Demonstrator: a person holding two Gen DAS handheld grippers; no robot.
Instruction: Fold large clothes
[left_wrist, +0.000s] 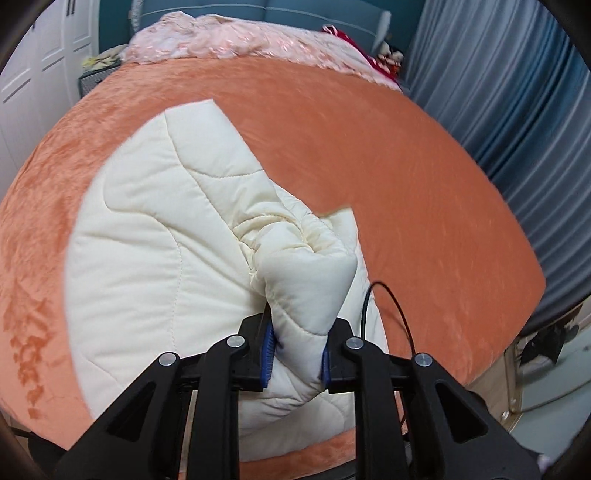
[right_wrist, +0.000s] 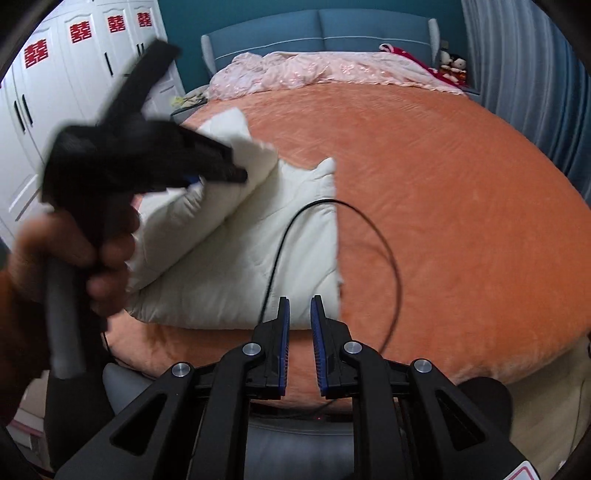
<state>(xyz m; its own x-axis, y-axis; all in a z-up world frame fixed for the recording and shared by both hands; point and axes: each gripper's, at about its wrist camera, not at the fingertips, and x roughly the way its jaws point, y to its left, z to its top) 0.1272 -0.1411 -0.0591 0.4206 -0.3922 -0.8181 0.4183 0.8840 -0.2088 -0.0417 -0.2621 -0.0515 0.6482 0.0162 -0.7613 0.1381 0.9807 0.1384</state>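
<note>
the cream quilted garment (left_wrist: 155, 236) lies on the orange bed cover (left_wrist: 406, 177), filling the 7 to 9 o'clock part of the left wrist view and the 9 o'clock half of the right wrist view. the left gripper (left_wrist: 297, 352) is clamped on a thick bunched fold of it, blue pads (left_wrist: 269, 347) pressing in from both sides, with the cloth rising in a puffy roll toward 12 o'clock. in the right wrist view the same gripper (right_wrist: 221, 171) shows at 10 o'clock, blurred, carried by the person's hand (right_wrist: 74, 254), the lifted fold draped from it over the rest of the garment.

the right gripper (right_wrist: 300, 325) grasps nothing: its jaws stand a narrow gap apart, bare, hovering at 6 o'clock just over the near edge of the garment. a thin black cable (right_wrist: 373, 236) loops above the cover.

the step in hand looks like a fold-over, one side being carried across the body of the garment. next, the left gripper probably needs to lay its fold flat and square with the edge below, then let go; the right could pin or take the near corner so the layers don't slide on the plush cover.
</note>
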